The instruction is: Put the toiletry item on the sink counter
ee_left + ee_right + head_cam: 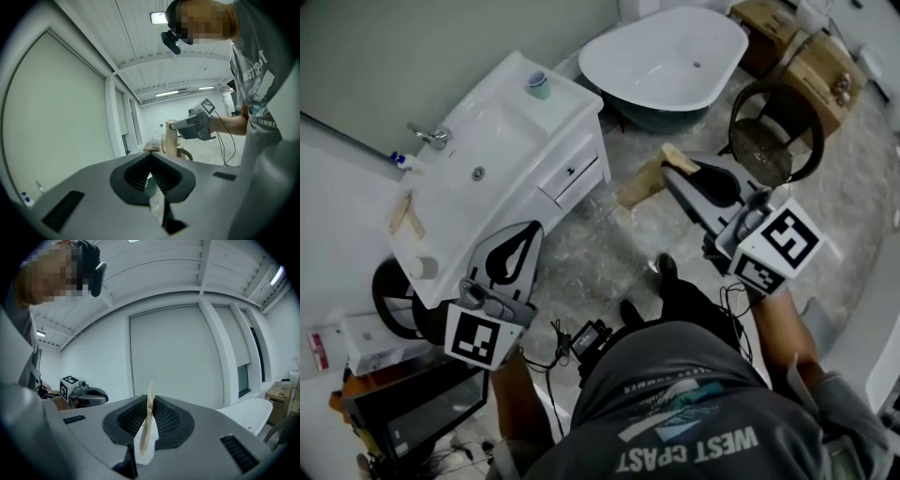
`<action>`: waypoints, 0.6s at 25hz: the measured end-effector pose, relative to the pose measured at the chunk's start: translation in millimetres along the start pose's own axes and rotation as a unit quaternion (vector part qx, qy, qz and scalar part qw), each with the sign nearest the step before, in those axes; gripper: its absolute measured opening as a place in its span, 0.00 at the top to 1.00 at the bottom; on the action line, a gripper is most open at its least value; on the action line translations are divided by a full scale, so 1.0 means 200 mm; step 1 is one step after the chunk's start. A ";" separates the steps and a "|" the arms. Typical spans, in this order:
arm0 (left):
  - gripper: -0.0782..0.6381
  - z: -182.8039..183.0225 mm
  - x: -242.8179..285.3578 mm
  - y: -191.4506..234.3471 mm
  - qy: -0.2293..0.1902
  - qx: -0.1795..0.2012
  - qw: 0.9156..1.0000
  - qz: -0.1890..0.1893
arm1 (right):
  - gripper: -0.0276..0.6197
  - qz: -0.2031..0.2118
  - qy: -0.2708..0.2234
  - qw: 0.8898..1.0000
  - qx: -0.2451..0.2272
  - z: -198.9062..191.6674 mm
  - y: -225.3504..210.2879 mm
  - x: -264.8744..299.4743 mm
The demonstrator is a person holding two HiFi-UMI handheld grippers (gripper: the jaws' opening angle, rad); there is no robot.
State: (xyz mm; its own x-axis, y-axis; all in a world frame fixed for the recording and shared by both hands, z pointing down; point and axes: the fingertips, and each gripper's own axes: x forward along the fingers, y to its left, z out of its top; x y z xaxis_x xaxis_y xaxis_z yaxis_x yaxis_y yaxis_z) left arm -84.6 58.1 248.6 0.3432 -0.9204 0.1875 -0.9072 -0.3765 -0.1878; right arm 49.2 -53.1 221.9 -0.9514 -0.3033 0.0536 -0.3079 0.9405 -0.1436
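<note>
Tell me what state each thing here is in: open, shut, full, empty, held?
right gripper: shut on the flat beige item.
left gripper: shut, nothing clearly held.
cup: upright on the sink counter.
drawer: shut.
bathtub: empty.

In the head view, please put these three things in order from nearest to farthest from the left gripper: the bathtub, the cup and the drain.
1. The drain, set in the counter just beyond the left gripper.
2. The cup, on the counter's far corner.
3. The bathtub, on the floor past the counter, to the upper right.
</note>
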 end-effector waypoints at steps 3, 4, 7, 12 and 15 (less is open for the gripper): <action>0.89 0.01 0.10 0.07 0.012 0.014 1.000 0.021 | 0.86 0.016 -0.005 1.000 0.006 -0.01 -0.17 0.10; 0.89 0.02 0.12 0.11 0.011 0.017 0.999 0.036 | 0.86 0.027 -0.007 1.000 0.008 0.00 -0.22 0.17; 0.89 0.06 0.16 0.29 -0.005 0.007 0.996 0.090 | 0.86 0.072 -0.002 0.997 0.003 0.03 -0.31 0.39; 0.89 0.07 0.25 0.50 0.001 -0.001 0.989 0.148 | 0.86 0.132 0.009 0.991 -0.010 0.13 -0.44 0.66; 0.89 0.08 0.30 0.58 0.003 -0.008 0.985 0.171 | 0.86 0.156 0.015 0.987 -0.018 0.17 -0.50 0.78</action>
State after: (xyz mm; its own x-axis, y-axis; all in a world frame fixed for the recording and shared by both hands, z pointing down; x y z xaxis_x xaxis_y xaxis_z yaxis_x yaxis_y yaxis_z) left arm -165.9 -42.8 223.1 0.0154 -0.9925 0.1209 -0.9731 -0.0426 -0.2264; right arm -68.0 -199.5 210.6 -0.9991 0.0065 0.0418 0.0013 0.9924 -0.1230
